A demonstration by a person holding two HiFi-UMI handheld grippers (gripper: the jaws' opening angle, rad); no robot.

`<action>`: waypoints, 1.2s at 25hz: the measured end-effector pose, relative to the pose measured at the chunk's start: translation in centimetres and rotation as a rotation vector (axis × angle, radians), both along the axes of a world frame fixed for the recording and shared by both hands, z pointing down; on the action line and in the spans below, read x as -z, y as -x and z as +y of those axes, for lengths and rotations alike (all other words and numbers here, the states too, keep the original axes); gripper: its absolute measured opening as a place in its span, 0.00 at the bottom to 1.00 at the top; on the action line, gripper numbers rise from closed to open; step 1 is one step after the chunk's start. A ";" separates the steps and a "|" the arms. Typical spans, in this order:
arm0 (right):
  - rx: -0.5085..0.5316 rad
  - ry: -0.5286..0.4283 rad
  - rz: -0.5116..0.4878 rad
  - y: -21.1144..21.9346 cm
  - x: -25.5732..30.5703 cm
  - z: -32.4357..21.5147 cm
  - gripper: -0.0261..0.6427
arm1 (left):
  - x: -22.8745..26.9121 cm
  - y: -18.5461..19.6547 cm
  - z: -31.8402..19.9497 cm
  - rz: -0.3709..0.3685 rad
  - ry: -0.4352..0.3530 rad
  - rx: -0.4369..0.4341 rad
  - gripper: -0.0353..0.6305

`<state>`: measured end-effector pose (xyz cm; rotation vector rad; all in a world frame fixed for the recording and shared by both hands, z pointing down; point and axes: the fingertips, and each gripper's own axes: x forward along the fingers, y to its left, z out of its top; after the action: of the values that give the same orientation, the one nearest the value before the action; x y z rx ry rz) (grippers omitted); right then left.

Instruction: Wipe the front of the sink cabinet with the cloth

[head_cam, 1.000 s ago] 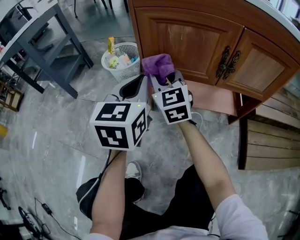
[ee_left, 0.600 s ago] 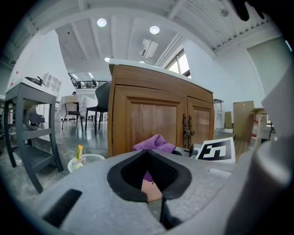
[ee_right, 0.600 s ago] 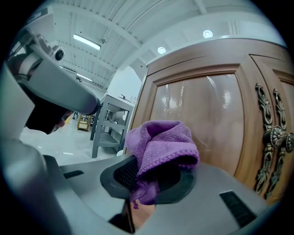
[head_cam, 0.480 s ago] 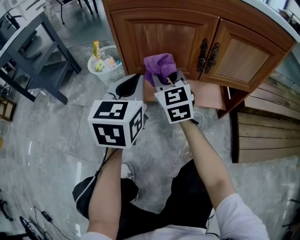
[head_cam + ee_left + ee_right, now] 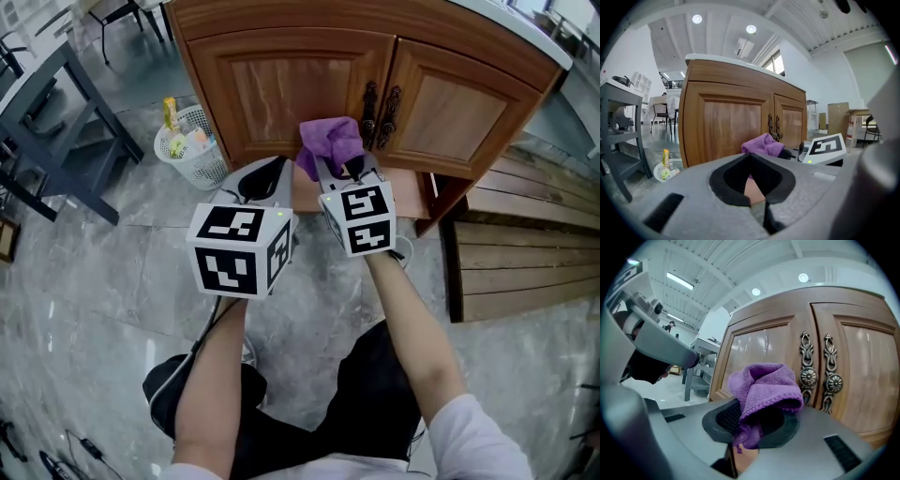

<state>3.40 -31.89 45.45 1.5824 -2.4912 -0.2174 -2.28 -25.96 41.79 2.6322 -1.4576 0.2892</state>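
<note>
- Right tongs [image 5: 338,172] [image 5: 757,430] are clenched on the purple cloth [image 5: 328,144] [image 5: 763,388]; a bunched fold of it stands up out of the jaws, and a short tail hangs down between them.
- From the head view, I see the cloth at 12 o'clock of the right tongs, in front of the lower part of the sink cabinet [image 5: 281,86] [image 5: 754,345], on its left door.
- I cannot tell whether the cloth touches the wood.
- The two ornate metal handles [image 5: 378,114] [image 5: 818,376] sit at about 1 o'clock of the cloth, close beside it, where the two doors meet.
- Left tongs [image 5: 265,177] [image 5: 750,155] are closed with nothing in them, the jaw tips meeting, just to 9 o'clock of the right tongs and a little farther back from the cabinet.
- In the left gripper view, the cloth [image 5: 762,144] shows just past the jaw tips, at 1 o'clock.
- A white waste basket [image 5: 187,150] [image 5: 668,170] with bits of rubbish stands on the grey floor [image 5: 103,272] at 10 o'clock of the left tongs, beside the cabinet's left corner.
- A dark table [image 5: 58,117] stands farther out at 9 o'clock.
- Wooden slats [image 5: 525,267] lie at 3 o'clock.
</note>
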 end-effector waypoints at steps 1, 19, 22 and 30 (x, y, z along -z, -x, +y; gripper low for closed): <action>-0.009 -0.009 -0.004 -0.6 0.2 0.2 0.14 | 0.0 -0.3 0.0 0.000 0.000 -0.006 0.06; -0.164 -0.032 -0.015 -10.5 0.8 2.1 0.14 | 0.5 -8.3 0.6 0.024 -0.012 -0.151 0.06; -0.191 -0.028 -0.007 -12.1 0.7 2.0 0.14 | 0.5 -9.9 0.7 0.031 -0.013 -0.183 0.06; -0.277 -0.013 -0.008 -16.2 0.0 1.7 0.14 | 0.1 -13.8 1.2 0.035 -0.015 -0.274 0.06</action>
<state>19.55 -30.15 45.50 1.9105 -2.2455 -0.1871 11.49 -24.81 41.65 2.8326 -1.0918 0.2559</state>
